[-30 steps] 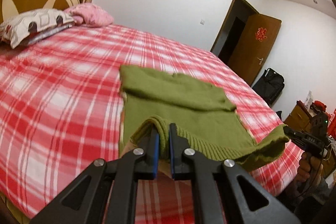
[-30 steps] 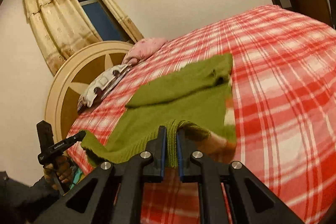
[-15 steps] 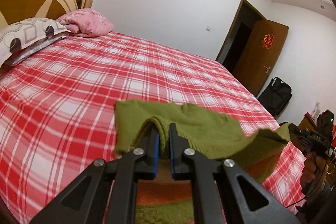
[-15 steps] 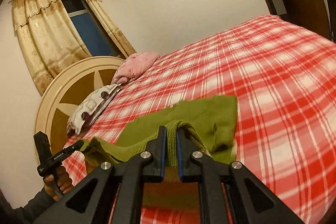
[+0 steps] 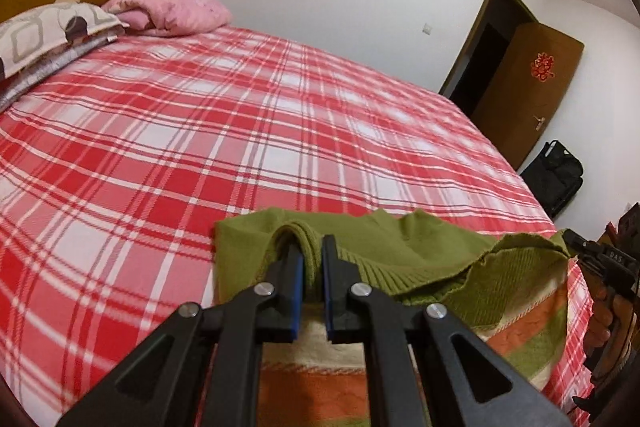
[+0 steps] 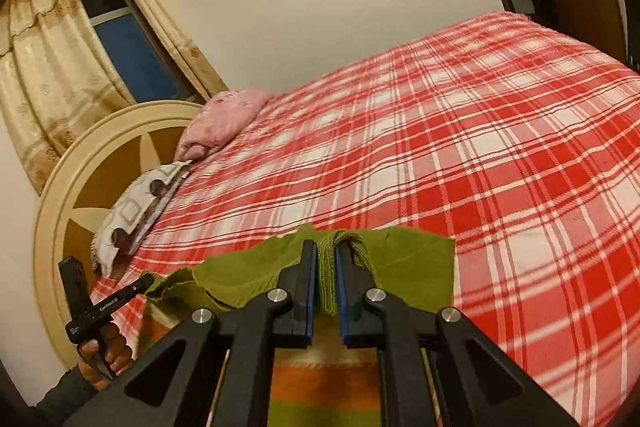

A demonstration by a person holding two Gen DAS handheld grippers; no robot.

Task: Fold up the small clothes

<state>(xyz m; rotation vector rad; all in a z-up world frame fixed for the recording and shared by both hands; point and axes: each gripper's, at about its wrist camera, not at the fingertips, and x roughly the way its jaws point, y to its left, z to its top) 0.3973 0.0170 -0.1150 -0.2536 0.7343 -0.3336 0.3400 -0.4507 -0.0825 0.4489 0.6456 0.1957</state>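
A green knitted sweater (image 5: 420, 251) with orange and cream stripes lies near the front edge of the red plaid bed (image 5: 240, 131). My left gripper (image 5: 311, 247) is shut on its ribbed hem, folded over toward the far side. My right gripper (image 6: 326, 251) is shut on the hem's other corner. The green sweater (image 6: 412, 271) covers its striped lower part (image 6: 324, 387) beneath my fingers. In the left wrist view the right gripper (image 5: 576, 243) shows at the right edge; in the right wrist view the left gripper (image 6: 144, 281) shows at lower left.
A pink pillow (image 5: 172, 9) and a grey patterned pillow (image 5: 44, 35) lie at the round headboard (image 6: 100, 163). A brown door (image 5: 528, 87) and a black bag (image 5: 556, 175) stand beyond the bed's far corner. Curtains (image 6: 44, 67) frame a window.
Both grippers have carried the hem forward over the sweater, away from the front edge. The green body that lay spread out is now folded over itself, with striped fabric showing below.
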